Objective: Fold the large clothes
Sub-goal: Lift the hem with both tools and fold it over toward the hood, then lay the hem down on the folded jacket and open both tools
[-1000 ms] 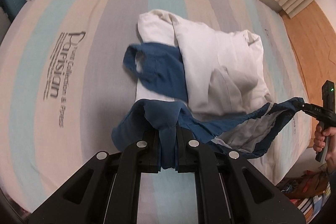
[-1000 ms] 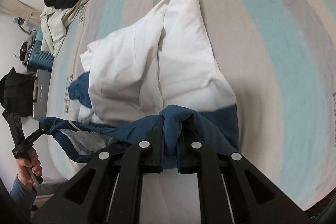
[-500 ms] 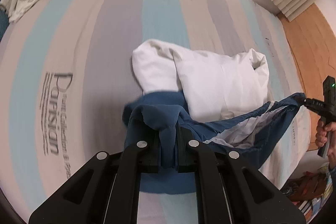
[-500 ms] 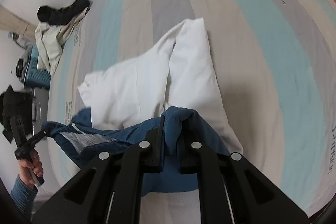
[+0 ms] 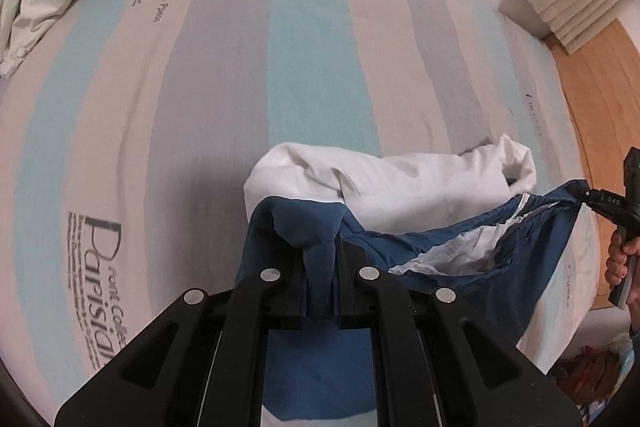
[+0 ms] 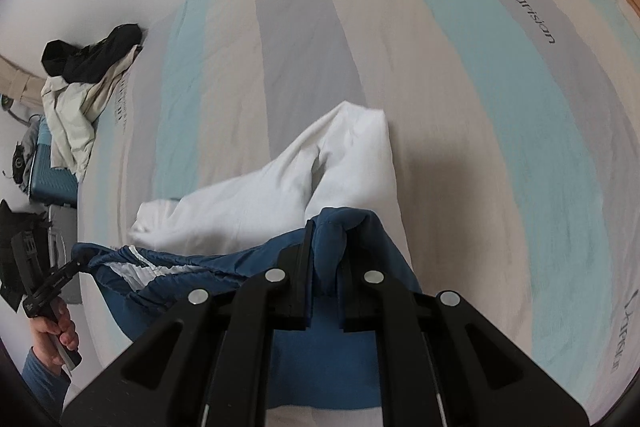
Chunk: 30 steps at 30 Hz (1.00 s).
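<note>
Here the left gripper (image 5: 320,283) and right gripper (image 6: 325,283) each pinch the waistband of a blue garment (image 5: 472,251), jaws nearly closed. It stretches across the lower frame, over a white garment (image 5: 400,183) on the striped bed (image 5: 312,47).

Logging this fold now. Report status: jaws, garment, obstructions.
Left gripper and right gripper: jaws shut on blue garment. Blue edge stretched between them, white part trailing on bed. Nothing obstructing.
</note>
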Each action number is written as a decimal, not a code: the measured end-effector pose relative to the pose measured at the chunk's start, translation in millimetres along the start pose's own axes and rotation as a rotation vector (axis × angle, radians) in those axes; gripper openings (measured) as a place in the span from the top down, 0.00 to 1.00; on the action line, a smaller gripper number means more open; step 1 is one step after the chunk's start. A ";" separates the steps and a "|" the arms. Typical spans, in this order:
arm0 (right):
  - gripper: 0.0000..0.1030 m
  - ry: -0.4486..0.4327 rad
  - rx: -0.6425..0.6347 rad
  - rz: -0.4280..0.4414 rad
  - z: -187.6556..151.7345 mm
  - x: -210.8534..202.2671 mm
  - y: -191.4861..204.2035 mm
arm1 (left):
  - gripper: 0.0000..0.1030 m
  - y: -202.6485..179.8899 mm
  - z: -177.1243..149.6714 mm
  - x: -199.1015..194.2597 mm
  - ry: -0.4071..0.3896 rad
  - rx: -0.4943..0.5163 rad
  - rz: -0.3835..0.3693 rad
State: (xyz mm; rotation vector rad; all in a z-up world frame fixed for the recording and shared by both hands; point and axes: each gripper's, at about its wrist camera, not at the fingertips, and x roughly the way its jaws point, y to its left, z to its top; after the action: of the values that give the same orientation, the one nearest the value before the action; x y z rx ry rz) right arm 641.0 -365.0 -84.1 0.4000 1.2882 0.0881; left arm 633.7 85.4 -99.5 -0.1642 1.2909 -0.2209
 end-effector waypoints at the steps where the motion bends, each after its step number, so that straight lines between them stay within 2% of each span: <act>1: 0.93 0.002 0.000 -0.002 3.1 3.3 -0.7 | 0.93 1.1 5.2 5.6 0.005 -0.003 0.001; 19: 0.94 0.057 0.012 -0.064 69.8 86.3 -12.4 | 0.93 15.1 66.8 91.0 0.088 0.022 0.072; 30: 0.94 0.133 0.040 -0.083 86.1 134.8 -27.9 | 0.93 26.6 74.5 133.2 0.152 0.037 0.094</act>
State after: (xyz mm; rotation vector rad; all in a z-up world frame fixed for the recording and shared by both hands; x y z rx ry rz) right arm 756.5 -373.2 -197.8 0.3792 1.4381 0.0190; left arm 742.0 77.2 -210.0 -0.0559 1.4415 -0.1794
